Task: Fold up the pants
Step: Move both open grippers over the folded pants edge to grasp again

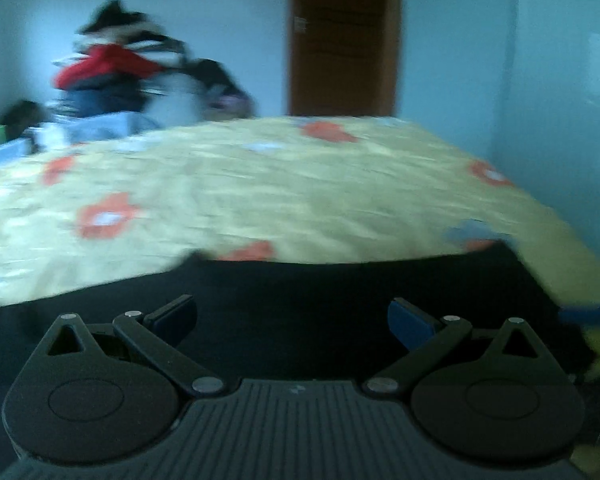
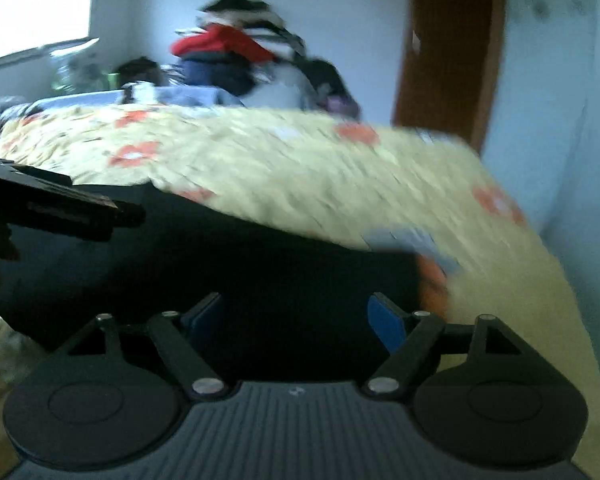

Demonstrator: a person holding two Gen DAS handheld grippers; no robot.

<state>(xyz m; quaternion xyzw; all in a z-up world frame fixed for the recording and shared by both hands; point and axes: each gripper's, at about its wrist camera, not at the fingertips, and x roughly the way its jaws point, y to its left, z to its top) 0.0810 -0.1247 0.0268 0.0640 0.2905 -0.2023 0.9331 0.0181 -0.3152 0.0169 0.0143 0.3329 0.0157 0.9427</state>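
Note:
Dark pants [image 1: 340, 284] lie flat on the near part of a bed with a yellow flowered cover [image 1: 260, 184]. My left gripper [image 1: 292, 320] is open just above the pants, with nothing between its blue pads. In the right wrist view the same pants [image 2: 260, 256] spread across the near bed cover [image 2: 300, 168]. My right gripper [image 2: 296, 320] is open over them and holds nothing. The left gripper's black body [image 2: 60, 204] shows at the left edge of the right wrist view. Both views are blurred.
A pile of clothes [image 1: 116, 68] stands at the far side of the bed, also in the right wrist view [image 2: 236, 56]. A brown door [image 1: 344, 36] is behind the bed. A pale wall [image 1: 540, 100] runs along the right. A window [image 2: 40, 8] is at far left.

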